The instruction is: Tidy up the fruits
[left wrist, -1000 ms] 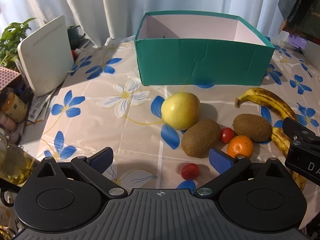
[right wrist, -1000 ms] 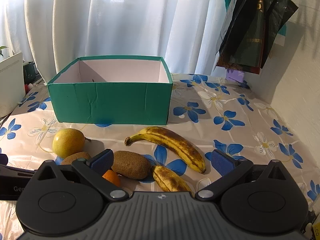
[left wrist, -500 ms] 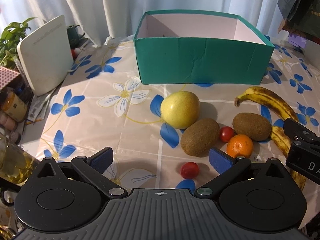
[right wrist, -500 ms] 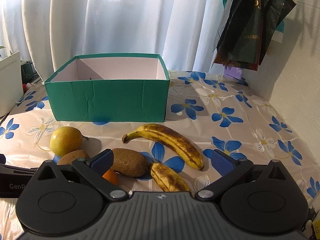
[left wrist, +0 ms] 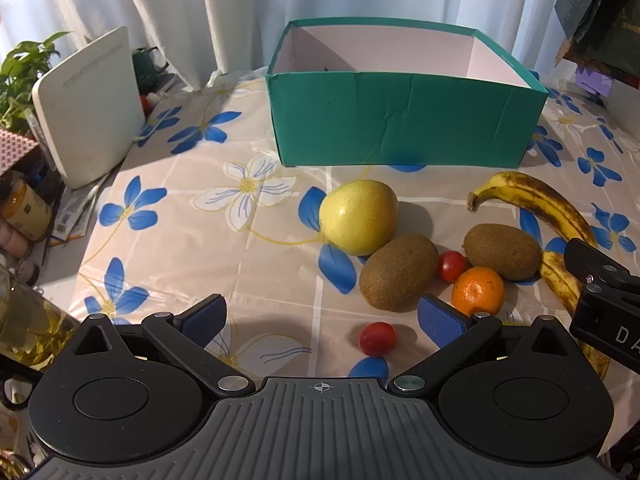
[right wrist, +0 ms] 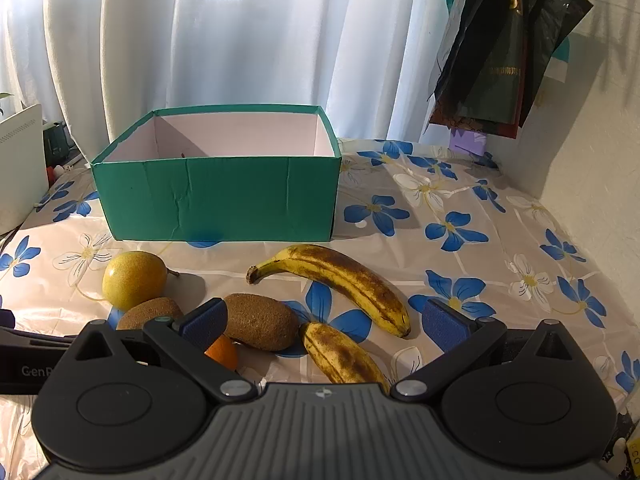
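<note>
A green box [left wrist: 404, 120] with a white inside stands open at the back, also in the right wrist view [right wrist: 218, 196]. In front lie a yellow pear [left wrist: 359, 216], two kiwis [left wrist: 398, 277] [left wrist: 502, 252], an orange [left wrist: 478, 296], two cherry tomatoes [left wrist: 378, 339] [left wrist: 451, 266] and two spotted bananas [right wrist: 336, 280] [right wrist: 344, 356]. My left gripper [left wrist: 322, 318] is open and empty, just short of the near tomato. My right gripper [right wrist: 320, 318] is open and empty above the short banana; its body shows in the left wrist view [left wrist: 604, 304].
A white router-like device [left wrist: 90, 104] leans at the left with a plant [left wrist: 24, 64] and jars [left wrist: 24, 208] beside it. Dark bags [right wrist: 512, 48] hang on the right wall. White curtains close the back. The flowered tablecloth [right wrist: 460, 216] stretches to the right.
Both grippers have drifted slightly; the right wrist view has dipped lower and closer to the bananas. No fruit has moved and both grippers stay open.
</note>
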Available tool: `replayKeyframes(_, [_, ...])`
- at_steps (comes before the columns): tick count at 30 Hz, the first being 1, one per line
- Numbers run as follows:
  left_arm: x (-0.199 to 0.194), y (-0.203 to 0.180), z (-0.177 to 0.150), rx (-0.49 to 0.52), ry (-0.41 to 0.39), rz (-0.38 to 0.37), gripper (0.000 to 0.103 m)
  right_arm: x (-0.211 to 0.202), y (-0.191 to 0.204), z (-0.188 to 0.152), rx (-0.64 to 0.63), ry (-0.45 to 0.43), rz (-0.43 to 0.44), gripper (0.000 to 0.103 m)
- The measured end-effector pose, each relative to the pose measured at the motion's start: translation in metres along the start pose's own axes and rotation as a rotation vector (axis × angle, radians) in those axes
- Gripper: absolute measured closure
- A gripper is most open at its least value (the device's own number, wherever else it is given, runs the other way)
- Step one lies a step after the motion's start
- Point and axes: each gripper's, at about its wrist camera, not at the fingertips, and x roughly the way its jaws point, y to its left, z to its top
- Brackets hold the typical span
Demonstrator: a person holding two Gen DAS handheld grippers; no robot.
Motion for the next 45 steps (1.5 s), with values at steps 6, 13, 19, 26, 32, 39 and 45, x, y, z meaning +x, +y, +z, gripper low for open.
replayKeyframes(6, [0.0008,0.0004,0.0009,-0.001,0.003,-0.003,0.000,-0.0003,-0.0002,-0.0008,0.000,0.001,0.001,0.000])
replayKeyframes(13, [0.0009,0.0005,0.0007,-0.002,0.004,-0.003,0.000,-0.0006,-0.0009,-0.0013,0.005,0.001,0.000,0.000])
replayKeyframes(19, [0.0020,0.0006,0.0006,0.000,0.004,-0.005,0.000,-0.0008,-0.0012,-0.0015,0.006,0.003,0.002,0.000])
replayKeyframes(26, [0.0031,-0.0001,-0.0003,0.002,0.007,-0.006,0.000,-0.0009,-0.0029,-0.0010,0.013,0.004,0.004,0.000])
replayKeyframes(32, [0.0038,-0.0008,-0.0009,0.003,0.008,-0.006,0.000,-0.0017,-0.0033,-0.0011,0.012,-0.002,0.004,0.000])
replayKeyframes(39, [0.0053,-0.0008,0.0010,0.006,0.015,0.000,0.000,-0.0025,-0.0037,-0.0011,0.016,-0.002,-0.002,0.000])
replayKeyframes(45, [0.0090,0.0010,0.0029,0.016,0.032,0.006,0.000,-0.0018,-0.0076,-0.0015,0.022,0.000,-0.009,0.000])
